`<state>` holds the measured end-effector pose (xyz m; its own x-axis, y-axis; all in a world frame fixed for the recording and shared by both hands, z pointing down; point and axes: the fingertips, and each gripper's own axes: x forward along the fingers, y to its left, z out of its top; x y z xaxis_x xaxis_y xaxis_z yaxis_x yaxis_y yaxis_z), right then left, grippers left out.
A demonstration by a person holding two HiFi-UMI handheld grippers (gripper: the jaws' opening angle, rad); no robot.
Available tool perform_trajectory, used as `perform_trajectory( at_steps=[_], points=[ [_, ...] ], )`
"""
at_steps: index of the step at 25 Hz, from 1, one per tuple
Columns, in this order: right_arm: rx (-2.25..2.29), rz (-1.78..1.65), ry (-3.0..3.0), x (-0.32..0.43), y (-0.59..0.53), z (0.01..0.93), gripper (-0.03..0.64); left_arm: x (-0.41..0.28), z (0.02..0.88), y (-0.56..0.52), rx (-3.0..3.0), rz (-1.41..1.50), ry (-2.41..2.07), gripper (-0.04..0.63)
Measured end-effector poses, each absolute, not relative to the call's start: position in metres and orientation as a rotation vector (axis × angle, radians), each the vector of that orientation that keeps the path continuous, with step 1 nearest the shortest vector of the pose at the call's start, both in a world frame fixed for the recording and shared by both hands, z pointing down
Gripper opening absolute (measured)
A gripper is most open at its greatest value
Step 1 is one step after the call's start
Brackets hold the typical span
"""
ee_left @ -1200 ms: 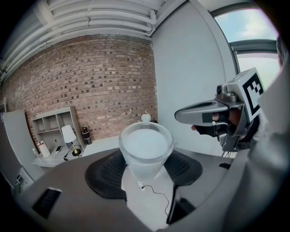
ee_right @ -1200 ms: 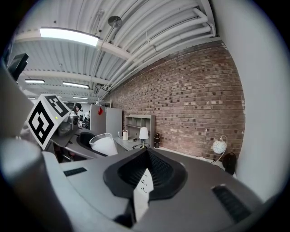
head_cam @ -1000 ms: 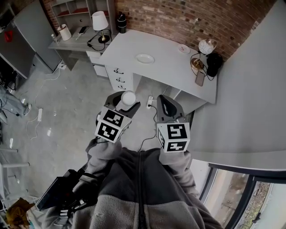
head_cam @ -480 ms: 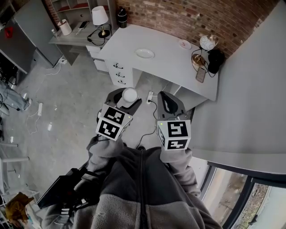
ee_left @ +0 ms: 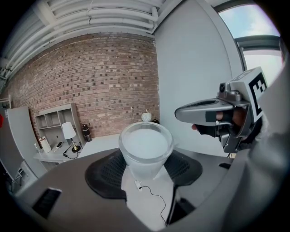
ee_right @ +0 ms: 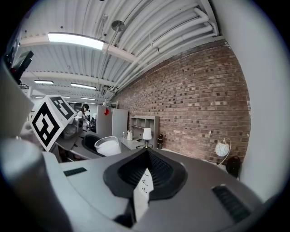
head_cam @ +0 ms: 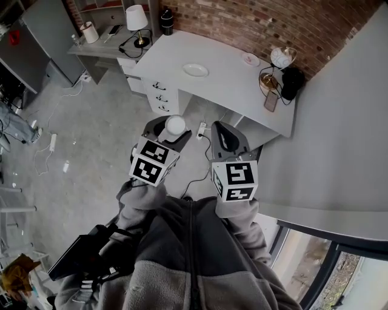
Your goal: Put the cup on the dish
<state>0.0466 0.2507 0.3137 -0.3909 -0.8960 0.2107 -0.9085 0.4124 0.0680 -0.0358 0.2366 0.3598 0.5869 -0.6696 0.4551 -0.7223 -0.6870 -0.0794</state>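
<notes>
A white frosted cup (head_cam: 176,125) sits between the jaws of my left gripper (head_cam: 171,130), which is shut on it and holds it upright above the floor. In the left gripper view the cup (ee_left: 146,147) fills the centre, rim up, with the black pads on both sides of it. The white dish (head_cam: 195,70) lies on the grey desk (head_cam: 236,91) ahead, well apart from the cup. Beside the left one, my right gripper (head_cam: 224,138) is shut with nothing in it; its jaws (ee_right: 144,174) stand close together. The cup (ee_right: 108,147) also shows in the right gripper view.
The desk has drawers (head_cam: 162,100) on its left. A globe lamp (head_cam: 280,60), a phone (head_cam: 270,103) and a small pink dish (head_cam: 250,59) stand at its right end. A low side table with a table lamp (head_cam: 136,18) is further left. A grey wall (head_cam: 339,121) runs along the right.
The view has shifted a little toward the desk, and both grippers have risen slightly in the picture. The left gripper still holds the cup; the right stays shut.
</notes>
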Motion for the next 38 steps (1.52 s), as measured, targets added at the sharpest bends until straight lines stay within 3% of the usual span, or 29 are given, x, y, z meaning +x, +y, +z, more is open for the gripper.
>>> perform_trajectory(
  at_steps=[18,38],
  points=[
    [1.633,0.216,-2.456,0.075,0.235,0.342,0.002,-0.047,0.388,0.221,2.634,0.754,-1.181,0.261],
    [1.618,0.337,-2.385,0.060,0.012,0.379,0.002,-0.048,0.416,-0.006,2.628,0.751,-1.087,0.261]
  ],
)
